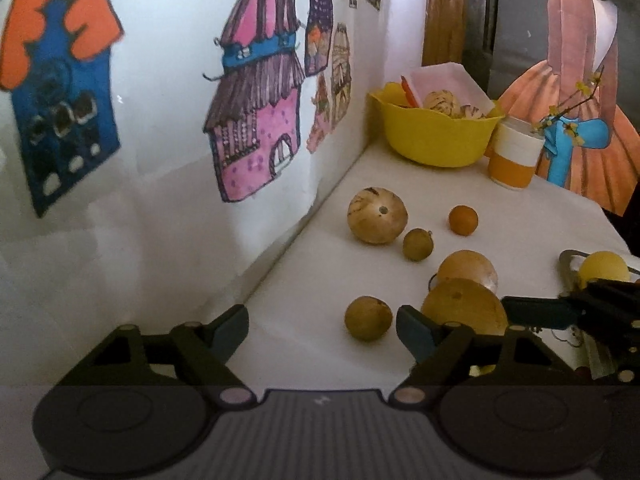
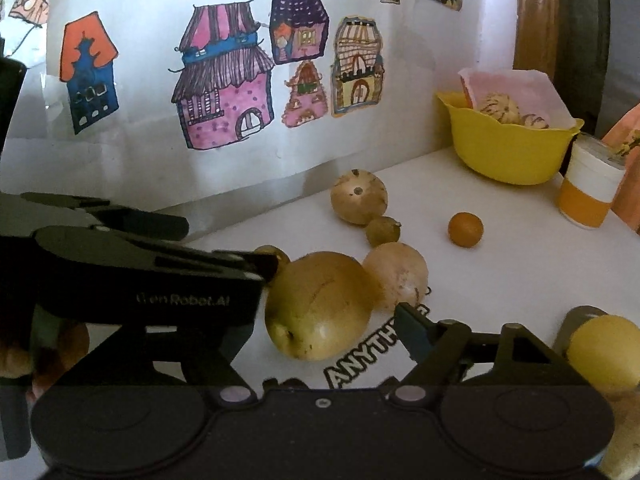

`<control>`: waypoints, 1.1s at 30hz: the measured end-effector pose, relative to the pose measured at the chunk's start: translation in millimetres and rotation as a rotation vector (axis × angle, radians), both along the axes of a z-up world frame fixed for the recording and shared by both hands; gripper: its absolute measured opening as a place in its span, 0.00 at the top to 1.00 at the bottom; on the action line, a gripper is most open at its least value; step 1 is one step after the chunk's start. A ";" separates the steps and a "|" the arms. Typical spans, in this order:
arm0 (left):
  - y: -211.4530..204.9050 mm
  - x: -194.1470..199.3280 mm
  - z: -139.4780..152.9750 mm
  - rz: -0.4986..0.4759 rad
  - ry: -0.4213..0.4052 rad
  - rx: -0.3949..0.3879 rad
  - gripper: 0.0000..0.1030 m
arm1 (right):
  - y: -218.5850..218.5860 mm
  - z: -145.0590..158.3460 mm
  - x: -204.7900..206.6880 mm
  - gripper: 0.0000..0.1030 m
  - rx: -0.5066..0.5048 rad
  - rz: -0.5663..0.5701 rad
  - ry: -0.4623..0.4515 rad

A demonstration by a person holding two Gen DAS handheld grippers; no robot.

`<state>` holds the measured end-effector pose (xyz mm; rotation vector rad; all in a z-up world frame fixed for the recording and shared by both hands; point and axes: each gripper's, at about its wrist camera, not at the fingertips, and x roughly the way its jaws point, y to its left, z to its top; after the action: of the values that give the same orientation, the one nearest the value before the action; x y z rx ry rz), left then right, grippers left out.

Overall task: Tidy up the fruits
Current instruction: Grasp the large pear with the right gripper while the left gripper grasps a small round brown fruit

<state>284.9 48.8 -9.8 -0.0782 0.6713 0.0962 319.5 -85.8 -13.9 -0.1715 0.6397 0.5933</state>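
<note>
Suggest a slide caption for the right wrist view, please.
Open right gripper straddles a yellow-green fruit; yellow bowl waits behind.

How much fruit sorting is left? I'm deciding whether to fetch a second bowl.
Done: a few striped fruits sit in the yellow bowl. In hand: nothing; the right gripper is open around the big yellow-green fruit, and the left gripper is open, empty. Left: the striped melon, the small orange fruit and others on the table.
</note>
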 end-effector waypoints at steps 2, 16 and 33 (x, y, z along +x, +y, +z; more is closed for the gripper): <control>0.1 2.6 -1.9 -0.006 0.010 -0.013 0.20 | 0.3 -0.5 3.0 0.28 0.000 -0.007 0.002; -7.5 15.2 -8.9 -0.053 0.040 -0.039 0.51 | -11.5 -4.3 5.4 0.39 0.035 -0.004 0.041; -4.4 2.3 6.0 -0.049 0.006 -0.070 0.70 | -16.7 -4.2 6.4 0.43 0.111 -0.019 0.076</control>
<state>287.2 44.4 -3.8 -0.1289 0.6819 0.0262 325.9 -102.5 -18.2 -0.0389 0.6792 0.6173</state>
